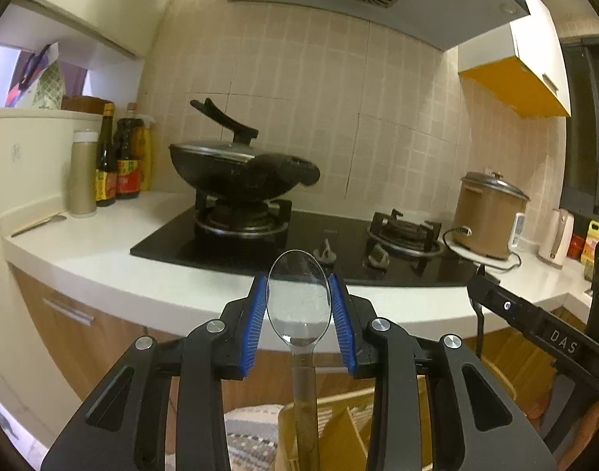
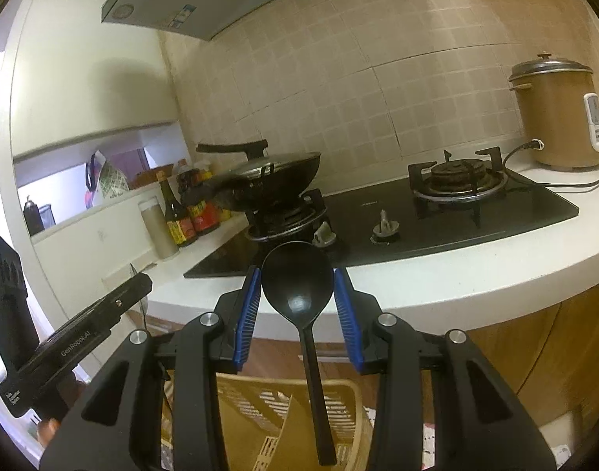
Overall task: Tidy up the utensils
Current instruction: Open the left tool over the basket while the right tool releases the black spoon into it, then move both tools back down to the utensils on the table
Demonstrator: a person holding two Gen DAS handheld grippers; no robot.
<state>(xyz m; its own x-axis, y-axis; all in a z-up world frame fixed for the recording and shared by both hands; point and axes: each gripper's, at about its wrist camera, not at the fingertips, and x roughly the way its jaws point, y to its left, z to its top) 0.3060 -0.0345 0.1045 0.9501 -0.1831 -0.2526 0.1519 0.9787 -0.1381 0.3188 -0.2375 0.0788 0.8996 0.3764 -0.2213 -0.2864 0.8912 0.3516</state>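
clear spoon [image 1: 299, 298], glossy black spoon [image 2: 297, 294], both upright

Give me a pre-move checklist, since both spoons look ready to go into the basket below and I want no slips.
1. Left gripper fingers flank the clear spoon bowl: ok.
2. Right gripper fingers flank the black spoon bowl: ok.
3. Pad contact firm on either spoon: cannot tell.
4. Tan basket under the black spoon's handle: ok.
5. Clear spoon's handle points down toward the basket: ok.
6. Handle tips already resting in a compartment: cannot tell.
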